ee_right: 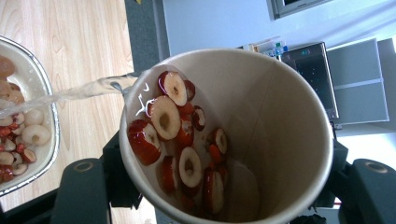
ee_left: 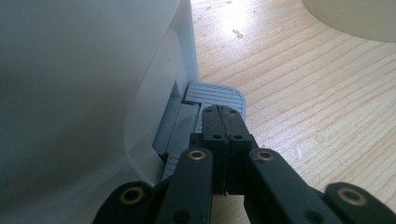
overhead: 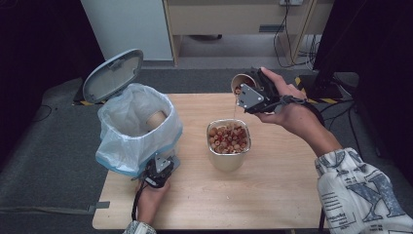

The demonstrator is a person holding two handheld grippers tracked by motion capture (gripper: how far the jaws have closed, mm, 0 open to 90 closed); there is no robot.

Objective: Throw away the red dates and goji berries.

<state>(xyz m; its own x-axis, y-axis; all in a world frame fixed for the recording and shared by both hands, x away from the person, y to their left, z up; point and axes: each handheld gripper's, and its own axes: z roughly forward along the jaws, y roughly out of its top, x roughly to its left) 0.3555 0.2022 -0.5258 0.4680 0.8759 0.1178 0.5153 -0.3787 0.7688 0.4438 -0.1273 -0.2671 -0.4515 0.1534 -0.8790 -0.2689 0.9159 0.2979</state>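
R claw (overhead: 247, 92) clamps tilted paper cup (ee_right: 224, 135), pouring into metal tub (overhead: 229, 158). L claw (ee_left: 223, 122), shut, empty, holds bin pedal (ee_left: 219, 93) down. Risk: over-tilt dumps date slices (ee_right: 177, 135) onto surface (overhead: 272, 195).

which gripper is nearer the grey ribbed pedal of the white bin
Left. The left gripper rests shut on the grey ribbed pedal at the foot of the white bin. The right gripper tips a paper cup above the metal bowl, well away.

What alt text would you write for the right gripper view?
A tilted paper cup, held in the right tongs, pours a thin stream of water into a metal container of fruit pieces on the wooden table. Red-skinned fruit slices cling inside the cup.
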